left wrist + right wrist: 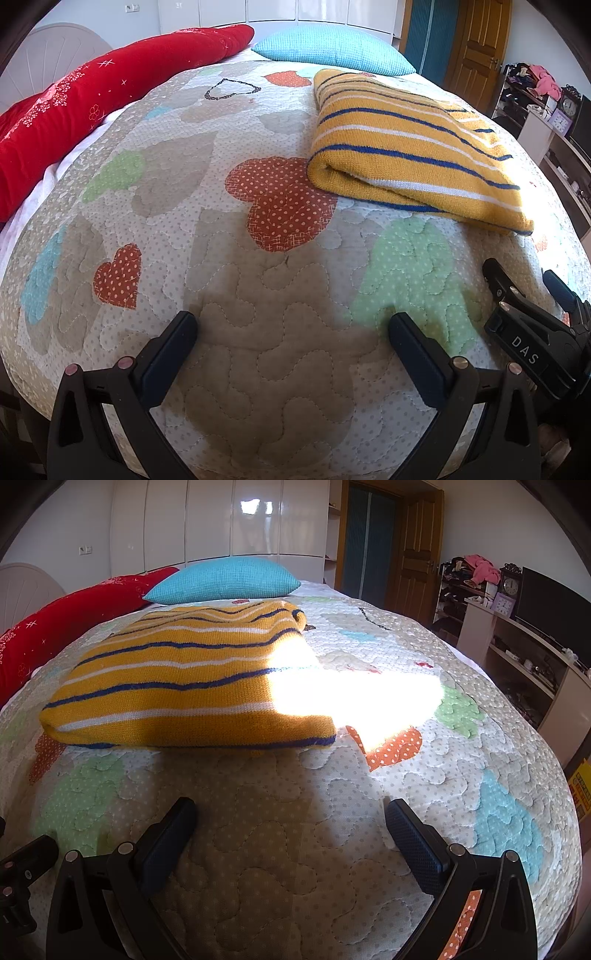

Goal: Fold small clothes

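a yellow sweater [410,147] with blue and white stripes lies folded flat on the bed quilt [258,332]. it sits out in front of both grippers, with a strip of bare quilt between it and them. in the right wrist view the sweater [177,686] is ahead and a bit to the left, and a bright patch of sun [351,698] falls across its right end and onto the quilt beside it.

the left gripper [293,332] has its two fingers spread wide apart and holds nothing. only quilt shows between them. the right gripper [290,818] is the same, fingers wide and nothing in them. in the left wrist view the right gripper [524,295] shows at the right edge, close beside the left one, low over the quilt.

the quilt has red, green and blue hearts with white dots. nothing lies on it between the grippers and the sweater.

behind the sweater is a blue pillow [225,579], just past its far edge. a long red pillow [110,103] runs along the left side of the bed. farther back are white closet doors [221,520] and a brown wooden door [417,554]. on the right, off the bed, is a shelf unit [524,657] with a clock [511,585], a dark screen [554,609] and some pink cloth [480,568] piled on top.
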`<state>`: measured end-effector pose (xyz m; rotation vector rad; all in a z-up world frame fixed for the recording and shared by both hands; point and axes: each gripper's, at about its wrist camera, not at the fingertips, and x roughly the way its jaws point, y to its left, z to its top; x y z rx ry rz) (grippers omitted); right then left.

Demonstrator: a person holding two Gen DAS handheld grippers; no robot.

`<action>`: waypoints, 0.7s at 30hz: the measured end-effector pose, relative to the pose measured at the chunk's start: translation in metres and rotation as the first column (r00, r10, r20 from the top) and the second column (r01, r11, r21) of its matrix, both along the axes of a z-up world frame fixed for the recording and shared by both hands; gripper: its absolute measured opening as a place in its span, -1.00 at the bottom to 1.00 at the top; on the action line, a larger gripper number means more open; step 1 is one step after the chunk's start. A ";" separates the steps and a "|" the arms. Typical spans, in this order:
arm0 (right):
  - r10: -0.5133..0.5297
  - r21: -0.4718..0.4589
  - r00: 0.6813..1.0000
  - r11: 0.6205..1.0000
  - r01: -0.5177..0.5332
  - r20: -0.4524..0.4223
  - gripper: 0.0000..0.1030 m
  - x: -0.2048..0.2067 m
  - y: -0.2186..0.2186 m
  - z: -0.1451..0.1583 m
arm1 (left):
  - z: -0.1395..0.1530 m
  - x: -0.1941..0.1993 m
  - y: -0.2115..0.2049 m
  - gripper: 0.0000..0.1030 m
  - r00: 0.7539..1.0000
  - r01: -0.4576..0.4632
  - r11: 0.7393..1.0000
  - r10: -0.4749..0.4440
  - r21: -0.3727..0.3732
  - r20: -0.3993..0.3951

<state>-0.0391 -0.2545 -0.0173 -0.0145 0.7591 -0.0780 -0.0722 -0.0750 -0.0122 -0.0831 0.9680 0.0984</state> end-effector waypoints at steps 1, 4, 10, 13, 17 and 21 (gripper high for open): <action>0.000 0.000 1.000 1.000 0.000 0.000 1.00 0.000 0.000 0.000 | 0.000 0.000 0.000 1.00 1.000 0.000 1.000 0.000 0.001 0.000; -0.004 -0.001 1.000 1.000 0.004 0.002 1.00 0.000 0.000 0.000 | 0.000 0.000 0.000 1.00 1.000 0.000 1.000 0.000 0.002 0.000; -0.010 -0.003 1.000 1.000 0.010 0.006 1.00 -0.002 0.001 0.000 | 0.000 0.000 0.000 1.00 1.000 0.000 1.000 0.000 0.004 0.001; -0.010 -0.002 1.000 1.000 0.010 0.006 1.00 -0.002 0.001 0.000 | 0.000 0.000 0.000 1.00 1.000 0.000 1.000 0.000 0.004 0.001; -0.010 -0.003 1.000 1.000 0.010 0.011 1.00 -0.003 0.002 0.000 | 0.000 0.000 -0.001 1.00 1.000 0.000 1.000 0.000 0.005 0.002; -0.011 -0.003 1.000 1.000 0.011 0.011 1.00 -0.003 0.003 0.000 | 0.000 0.000 0.000 1.00 1.000 -0.001 1.000 0.001 0.005 0.004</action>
